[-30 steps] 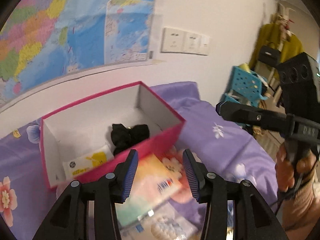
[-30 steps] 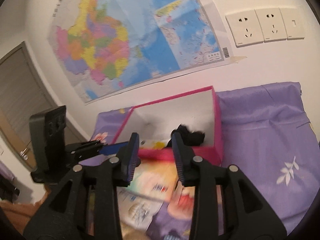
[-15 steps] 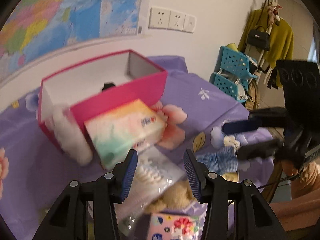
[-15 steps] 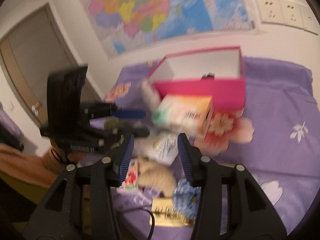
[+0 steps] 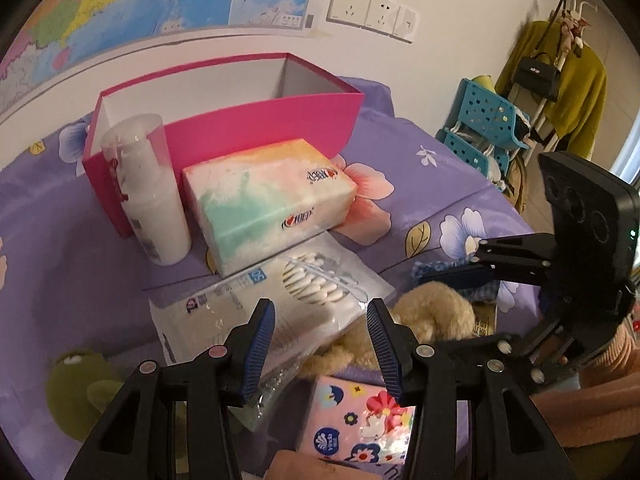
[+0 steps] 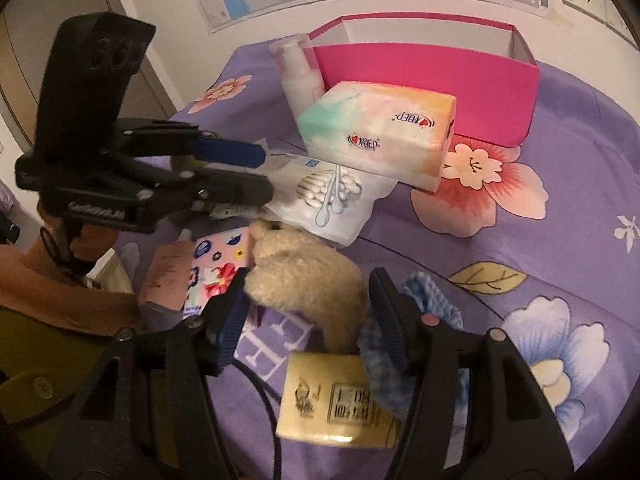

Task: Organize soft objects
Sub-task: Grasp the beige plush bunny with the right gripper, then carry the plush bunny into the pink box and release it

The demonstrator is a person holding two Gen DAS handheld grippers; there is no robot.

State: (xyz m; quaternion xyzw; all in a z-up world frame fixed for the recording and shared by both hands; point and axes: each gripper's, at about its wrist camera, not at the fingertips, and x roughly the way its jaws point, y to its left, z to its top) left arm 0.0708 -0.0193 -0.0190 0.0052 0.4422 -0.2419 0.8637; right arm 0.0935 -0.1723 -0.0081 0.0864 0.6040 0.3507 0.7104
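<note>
A pink box (image 5: 256, 128) (image 6: 432, 68) stands open on the purple bedspread. In front of it lie a pastel tissue pack (image 5: 268, 200) (image 6: 380, 128) and a bag of cotton swabs (image 5: 288, 300) (image 6: 324, 196). A tan plush toy (image 5: 432, 316) (image 6: 304, 280) lies nearer. My left gripper (image 5: 320, 344) is open above the swab bag. My right gripper (image 6: 308, 316) is open with its jaws on either side of the tan plush. A blue checked cloth (image 6: 424, 308) lies beside it. A green plush (image 5: 80, 388) lies at lower left.
A white pump bottle (image 5: 152, 200) (image 6: 298, 76) stands by the box's left corner. A floral tissue packet (image 5: 356, 420) (image 6: 216, 264) and a tan card (image 6: 336, 400) lie near the bed edge. Blue crates (image 5: 488, 128) and hung clothes stand right.
Both grippers have pulled back from the pink box and dropped lower. The left now hangs over the swab bag, the right sits around the tan plush.
</note>
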